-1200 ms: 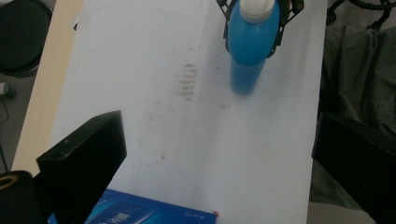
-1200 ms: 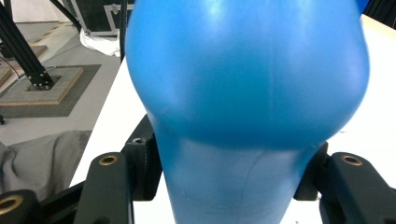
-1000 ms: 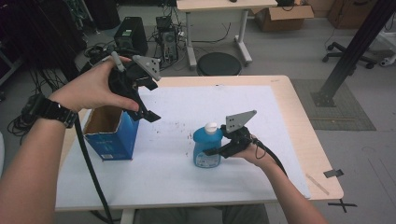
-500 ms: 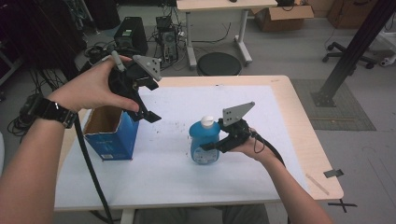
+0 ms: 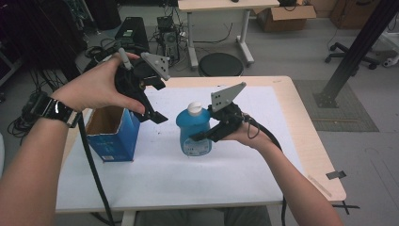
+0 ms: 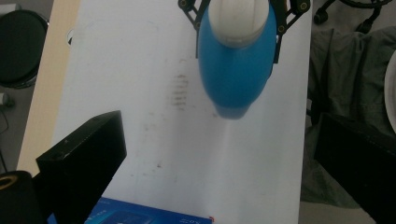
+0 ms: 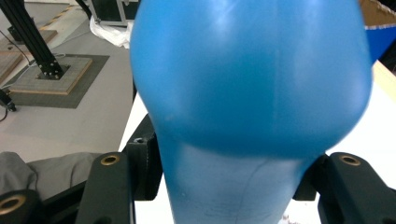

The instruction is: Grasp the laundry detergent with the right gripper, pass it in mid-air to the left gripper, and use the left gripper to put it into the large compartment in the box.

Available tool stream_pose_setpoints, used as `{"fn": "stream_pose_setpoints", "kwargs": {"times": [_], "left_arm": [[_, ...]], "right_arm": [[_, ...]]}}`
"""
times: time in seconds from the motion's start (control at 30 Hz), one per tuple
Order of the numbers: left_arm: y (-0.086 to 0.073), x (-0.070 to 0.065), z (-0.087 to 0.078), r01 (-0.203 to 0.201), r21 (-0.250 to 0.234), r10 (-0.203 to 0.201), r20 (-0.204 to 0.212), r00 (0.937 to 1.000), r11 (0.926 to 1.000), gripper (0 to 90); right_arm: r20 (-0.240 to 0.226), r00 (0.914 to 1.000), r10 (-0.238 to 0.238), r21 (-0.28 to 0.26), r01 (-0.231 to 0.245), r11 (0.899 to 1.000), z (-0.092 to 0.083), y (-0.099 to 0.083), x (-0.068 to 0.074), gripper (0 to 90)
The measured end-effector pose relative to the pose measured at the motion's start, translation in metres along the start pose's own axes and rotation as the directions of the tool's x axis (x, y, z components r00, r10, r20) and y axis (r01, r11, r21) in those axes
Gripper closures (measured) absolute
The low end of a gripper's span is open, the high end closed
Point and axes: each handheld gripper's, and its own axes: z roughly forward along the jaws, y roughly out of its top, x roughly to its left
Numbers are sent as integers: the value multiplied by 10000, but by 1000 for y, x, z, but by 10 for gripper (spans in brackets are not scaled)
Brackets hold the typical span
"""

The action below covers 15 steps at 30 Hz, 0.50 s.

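Between right claw (image 5: 200, 137) jaws: blue bottle (image 5: 193, 129), white-capped; beside it, open blue box (image 5: 113, 134).

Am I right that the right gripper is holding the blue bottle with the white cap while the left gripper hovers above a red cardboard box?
Not quite: the cardboard box is blue, not red, as the high view shows. The rest stands: the right gripper holds the blue bottle, and the left gripper hovers above the box.

We see a wooden table (image 5: 310, 141) under a white sheet (image 5: 169, 174). Beyond it stand a round black stool (image 5: 220, 64) and a second table (image 5: 221, 5). A cardboard box (image 5: 282, 16) sits on the floor, cables (image 5: 101, 47) tangle at far left, and a black post (image 5: 357, 47) rises at right.
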Motion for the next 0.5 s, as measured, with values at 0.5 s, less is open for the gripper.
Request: {"fn": "stream_pose_setpoints", "kwargs": {"times": [0.5], "left_arm": [[16,-6,4,-174,264,168,236,9996,9995,36]], "right_arm": [[-242,9986,-463,443,473,9979,17,41,3,423]]}}
